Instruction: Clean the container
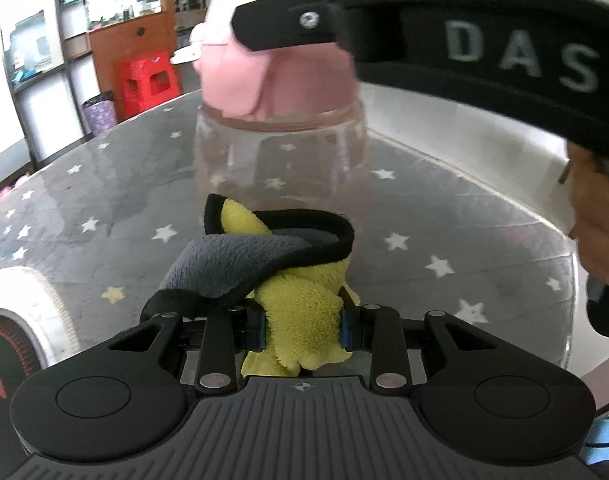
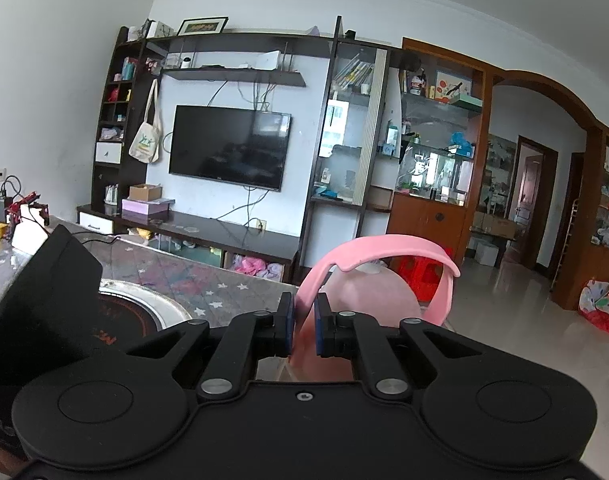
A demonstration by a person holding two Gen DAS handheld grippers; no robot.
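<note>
While the left gripper [image 1: 303,330] clamps a yellow-and-grey fleece cloth [image 1: 264,256], the right gripper [image 2: 304,330] pinches the clear pink-lidded bottle's [image 1: 280,148] pink lid [image 2: 364,292].

The left wrist view looks low across the star-patterned counter [image 1: 104,216], close to the pink-lidded clear container [image 1: 280,140] at upper centre. The right wrist view sits right above the pink lid [image 2: 364,292], facing out to the television [image 2: 228,146] wall. Both share the container and the induction cooker [image 2: 136,312].
</note>
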